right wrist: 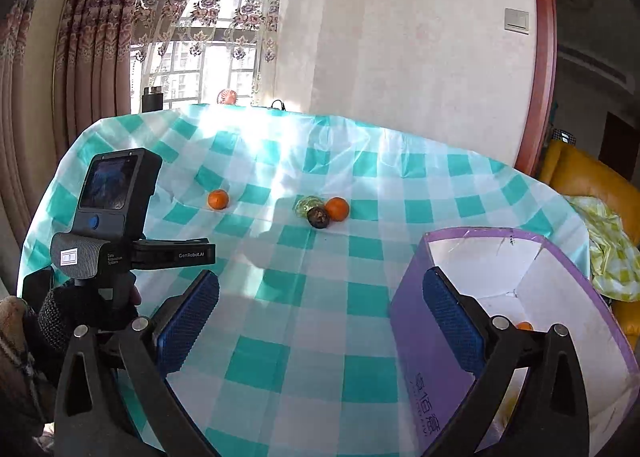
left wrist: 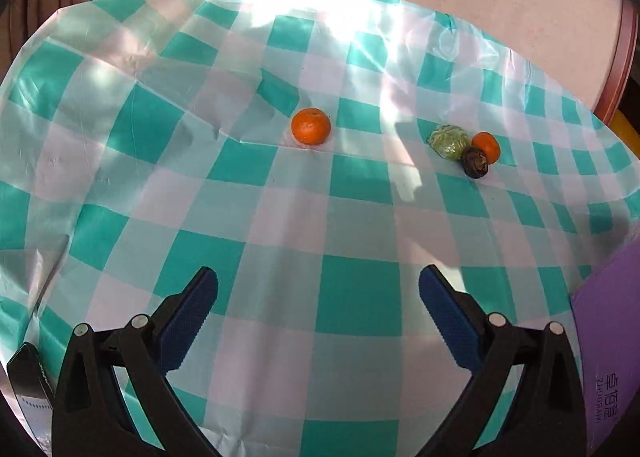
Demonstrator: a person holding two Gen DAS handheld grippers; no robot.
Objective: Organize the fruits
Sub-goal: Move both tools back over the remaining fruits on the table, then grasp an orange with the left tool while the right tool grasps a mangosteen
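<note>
Blue pads are sitting wide apart on the left hand-held gripper (left wrist: 318, 293), nothing between them, only checked cloth showing below. Same story on the right hand-held gripper (right wrist: 321, 295): fingers spread wide and carrying nothing, its right pad (right wrist: 452, 321) hanging over the near wall of the purple box (right wrist: 416, 321).

Looking outward from the left wrist, a lone orange (left wrist: 311, 126) is resting on the worktop (left wrist: 280, 217) at about 12 o'clock, well apart from the rest. Over at 2 o'clock a cluster is huddling together: a green leafy ball (left wrist: 449, 141), a dark round fruit (left wrist: 475, 162) just in front of it, and a second orange (left wrist: 486, 146) touching at their right.

From the right wrist, the box is standing at 4 o'clock, white inside, with a bit of orange fruit (right wrist: 524, 325) peeking out at its bottom behind the gripper arm. The left gripper's body with its small screen (right wrist: 114, 187) is showing at 9 o'clock, held in a gloved hand (right wrist: 80, 309). Sunlight is glaring across the far cloth.
</note>
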